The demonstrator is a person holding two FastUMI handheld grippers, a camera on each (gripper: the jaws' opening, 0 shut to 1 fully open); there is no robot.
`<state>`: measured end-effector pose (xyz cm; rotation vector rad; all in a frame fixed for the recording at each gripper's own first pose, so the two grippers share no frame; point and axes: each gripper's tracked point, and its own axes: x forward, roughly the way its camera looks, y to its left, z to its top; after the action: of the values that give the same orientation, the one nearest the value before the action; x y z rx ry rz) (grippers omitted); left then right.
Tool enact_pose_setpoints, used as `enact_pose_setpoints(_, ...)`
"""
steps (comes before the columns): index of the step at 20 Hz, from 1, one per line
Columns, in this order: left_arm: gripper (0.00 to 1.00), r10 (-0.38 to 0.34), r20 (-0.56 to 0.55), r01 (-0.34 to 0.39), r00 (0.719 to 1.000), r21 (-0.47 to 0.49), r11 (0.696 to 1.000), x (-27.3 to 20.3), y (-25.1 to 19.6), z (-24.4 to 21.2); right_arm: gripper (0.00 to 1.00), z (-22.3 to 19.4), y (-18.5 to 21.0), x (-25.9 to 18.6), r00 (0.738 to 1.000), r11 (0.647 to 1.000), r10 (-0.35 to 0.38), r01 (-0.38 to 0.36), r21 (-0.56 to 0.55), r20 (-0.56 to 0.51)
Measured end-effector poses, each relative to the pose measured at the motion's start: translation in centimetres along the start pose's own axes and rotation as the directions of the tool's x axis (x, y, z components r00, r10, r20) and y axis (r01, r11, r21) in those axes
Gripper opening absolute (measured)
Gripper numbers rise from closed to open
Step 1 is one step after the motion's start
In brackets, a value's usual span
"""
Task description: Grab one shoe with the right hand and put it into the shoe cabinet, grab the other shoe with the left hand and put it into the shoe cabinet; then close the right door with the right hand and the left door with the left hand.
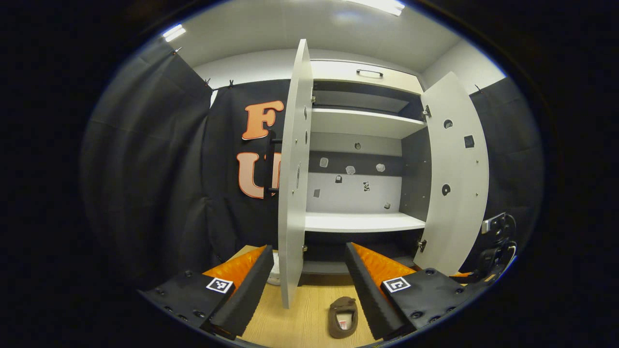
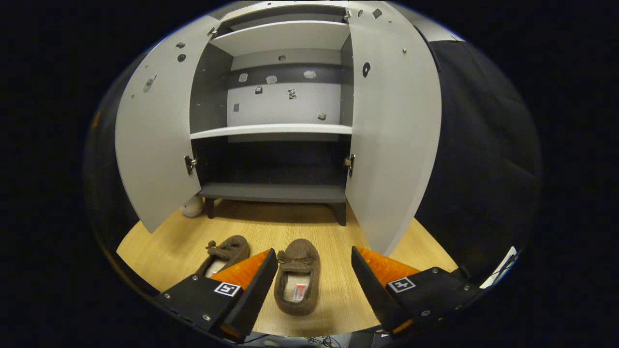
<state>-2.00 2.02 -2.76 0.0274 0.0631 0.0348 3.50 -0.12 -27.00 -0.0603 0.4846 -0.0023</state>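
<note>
A light wooden floor (image 2: 338, 295) is seen at 6 o'clock in the right gripper view. A small white object (image 2: 192, 207) lies on it at 9 o'clock, too small to identify. Black cloth (image 1: 145, 193) hangs at 9 o'clock in the left gripper view, and ceiling lights (image 1: 382, 5) shine at 12 o'clock.

The claw's left finger (image 2: 242, 285) hides part of the left shoe (image 2: 223, 253).

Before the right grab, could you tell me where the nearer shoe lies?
In the right gripper view, the nearer shoe lies on the wooden floor between the open jaws, before the cabinet.
</note>
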Motion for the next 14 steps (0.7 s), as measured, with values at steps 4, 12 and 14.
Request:
enact_pose_setpoints(4, 0.97, 0.014, -0.025, -0.013, 1.0, 0.019, 1.0, -0.1, 0.9, -1.1, 0.95, -4.7, -0.6, 4.1, 0.993, 1.0, -0.027, 0.028, 0.007, -0.113)
enact_pose_setpoints(12, 0.97, 0.049, -0.095, -0.045, 0.994, 0.05, 0.998, -0.6, 2.5, -3.8, 0.71, -11.1, -0.9, 8.7, 0.96, 0.996, -0.027, 0.049, 0.075, -0.278)
enact_pose_setpoints(14, 0.97, 0.052, -0.1, -0.046, 0.994, 0.056, 0.997, -0.7, 2.7, -4.1, 0.56, -11.9, -0.7, 9.5, 0.955, 0.995, -0.026, 0.054, 0.084, -0.296)
